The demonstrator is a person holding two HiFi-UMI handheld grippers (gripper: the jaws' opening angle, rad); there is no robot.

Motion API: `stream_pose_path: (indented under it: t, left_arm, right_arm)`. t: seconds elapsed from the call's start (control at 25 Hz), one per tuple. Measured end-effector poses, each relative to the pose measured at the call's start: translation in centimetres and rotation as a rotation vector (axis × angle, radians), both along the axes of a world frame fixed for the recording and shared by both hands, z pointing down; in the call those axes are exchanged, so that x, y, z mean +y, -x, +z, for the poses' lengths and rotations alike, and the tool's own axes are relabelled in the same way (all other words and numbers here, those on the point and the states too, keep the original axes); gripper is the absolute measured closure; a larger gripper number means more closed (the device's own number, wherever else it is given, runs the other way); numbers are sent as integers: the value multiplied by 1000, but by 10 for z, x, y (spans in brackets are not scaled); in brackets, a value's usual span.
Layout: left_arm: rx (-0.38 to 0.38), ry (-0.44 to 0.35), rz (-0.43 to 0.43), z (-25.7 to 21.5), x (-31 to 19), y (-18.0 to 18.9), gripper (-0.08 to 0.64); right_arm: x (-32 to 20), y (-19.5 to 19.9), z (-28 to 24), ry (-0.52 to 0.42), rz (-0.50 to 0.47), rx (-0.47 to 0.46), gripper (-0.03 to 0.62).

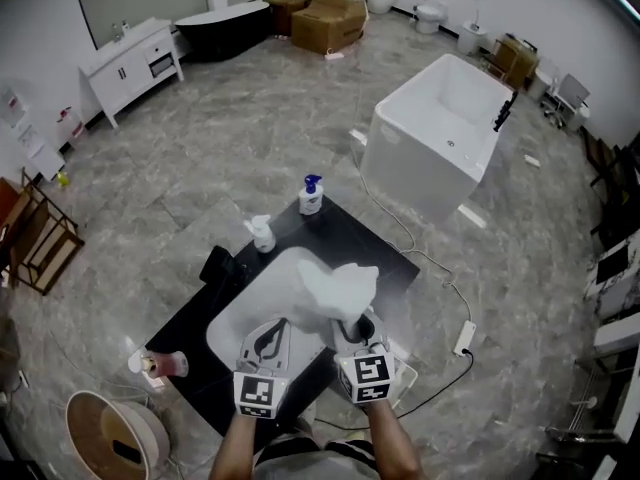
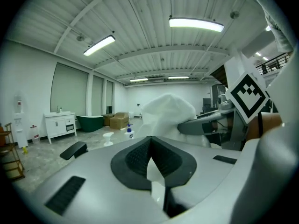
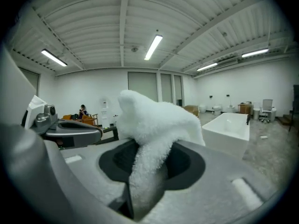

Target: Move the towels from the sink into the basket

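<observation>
Left tongs (image 1: pixel 272 330) are pinching a thin corner of the white towel (image 1: pixel 335 286), and right tongs (image 1: pixel 352 330) are squeezing a fat fold. I am holding it above the sink (image 1: pixel 238 320). I am thinking: squeeze hard, swing gently to the basket (image 1: pixel 88 404), low beside my left tongs.

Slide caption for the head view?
One white towel held over the sink by left gripper and right gripper; basket at lower left.

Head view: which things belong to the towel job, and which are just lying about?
Job: white towel, pinched by both the left hand-held gripper and right hand-held gripper; sink; basket.
Lying about: blue-pump soap bottle, white bottle, bathtub, cardboard boxes, white cabinet.
</observation>
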State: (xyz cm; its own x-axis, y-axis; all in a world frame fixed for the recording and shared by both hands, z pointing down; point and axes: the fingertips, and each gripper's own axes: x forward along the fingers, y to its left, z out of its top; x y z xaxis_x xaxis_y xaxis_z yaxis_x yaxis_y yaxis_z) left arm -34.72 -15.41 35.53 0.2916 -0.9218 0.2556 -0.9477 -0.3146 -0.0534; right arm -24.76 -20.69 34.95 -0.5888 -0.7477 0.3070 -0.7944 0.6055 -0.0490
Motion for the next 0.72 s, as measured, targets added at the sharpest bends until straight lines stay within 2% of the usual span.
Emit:
stream_pose_path:
  t: [0.36, 0.52, 0.72]
  left_arm:
    - [24, -63, 271, -39, -4, -110, 551]
    - [28, -68, 388, -39, 2, -163, 551]
    - [39, -48, 492, -20, 13, -223, 551]
  right_arm:
    - [36, -137, -49, -95, 282, 55, 442]
    - [62, -202, -45, -90, 425, 72, 442]
    - [97, -266, -29, -72, 543, 105, 442]
